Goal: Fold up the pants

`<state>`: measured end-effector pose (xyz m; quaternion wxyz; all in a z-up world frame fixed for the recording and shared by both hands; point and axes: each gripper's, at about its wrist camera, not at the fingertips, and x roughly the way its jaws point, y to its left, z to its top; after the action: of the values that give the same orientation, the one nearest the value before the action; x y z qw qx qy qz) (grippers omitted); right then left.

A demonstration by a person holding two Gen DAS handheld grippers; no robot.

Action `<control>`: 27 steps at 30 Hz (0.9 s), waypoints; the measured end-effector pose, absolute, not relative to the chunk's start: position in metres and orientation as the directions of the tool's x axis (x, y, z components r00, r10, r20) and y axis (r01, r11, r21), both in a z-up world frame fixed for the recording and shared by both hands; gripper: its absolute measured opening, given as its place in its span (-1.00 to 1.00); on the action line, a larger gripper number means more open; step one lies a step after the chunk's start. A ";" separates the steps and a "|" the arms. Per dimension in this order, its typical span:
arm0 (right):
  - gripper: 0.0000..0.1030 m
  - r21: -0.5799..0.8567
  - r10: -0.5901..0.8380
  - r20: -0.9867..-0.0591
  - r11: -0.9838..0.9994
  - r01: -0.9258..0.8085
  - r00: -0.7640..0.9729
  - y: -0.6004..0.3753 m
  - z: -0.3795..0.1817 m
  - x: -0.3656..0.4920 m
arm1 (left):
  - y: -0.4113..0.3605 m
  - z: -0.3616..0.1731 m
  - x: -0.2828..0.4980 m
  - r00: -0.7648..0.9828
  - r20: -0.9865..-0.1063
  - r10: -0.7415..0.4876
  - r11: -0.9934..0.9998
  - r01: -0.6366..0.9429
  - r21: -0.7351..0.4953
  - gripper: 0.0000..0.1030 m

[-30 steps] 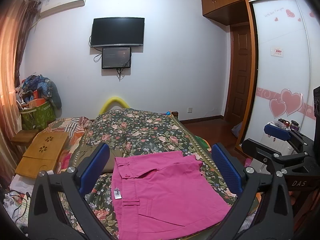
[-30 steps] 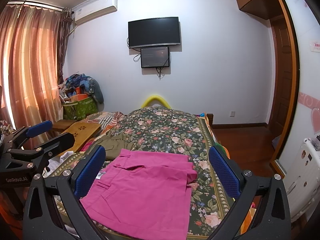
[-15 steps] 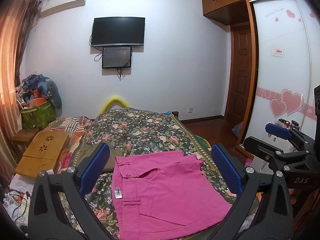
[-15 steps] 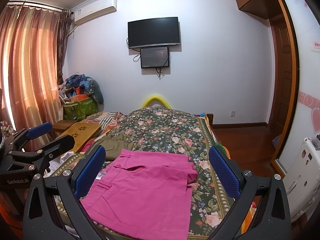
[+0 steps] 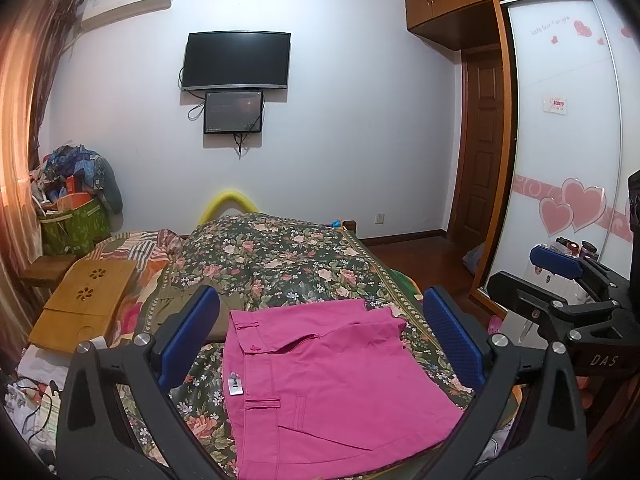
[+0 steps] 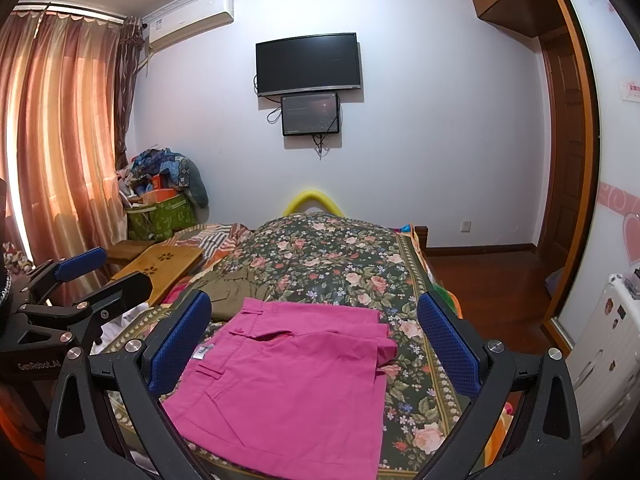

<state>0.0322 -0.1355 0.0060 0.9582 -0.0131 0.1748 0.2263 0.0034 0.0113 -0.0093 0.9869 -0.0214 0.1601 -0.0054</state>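
Observation:
The pink pants (image 5: pixel 328 384) lie folded flat on the near end of the floral bedspread (image 5: pixel 280 252), waistband to the left; they also show in the right wrist view (image 6: pixel 288 384). My left gripper (image 5: pixel 320 340) is open and empty, held above and in front of the pants. My right gripper (image 6: pixel 312 340) is open and empty, likewise held back from the pants. Each gripper appears at the edge of the other's view: the right gripper (image 5: pixel 560 280) and the left gripper (image 6: pixel 80 276).
Olive green clothing (image 6: pixel 232 288) lies on the bed just beyond the pants. A wooden lap tray (image 5: pixel 84 304) rests on the bed's left side. A green bag of clutter (image 6: pixel 160 212) stands by the curtain. A wardrobe with sliding doors (image 5: pixel 568 140) stands to the right.
Both grippers have barely shifted; the pants lie as before. The jaws stay open.

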 end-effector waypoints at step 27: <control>0.99 0.056 0.422 -0.363 0.900 -0.433 0.831 -0.130 -0.003 0.042 | 0.019 -0.018 0.014 0.941 -0.338 -0.018 0.999 0.000 -0.053 1.00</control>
<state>0.0420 -0.1304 -0.0030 0.9567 -0.0144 0.1861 0.2233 0.0143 0.0195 -0.0183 0.9848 -0.0260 0.1715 -0.0045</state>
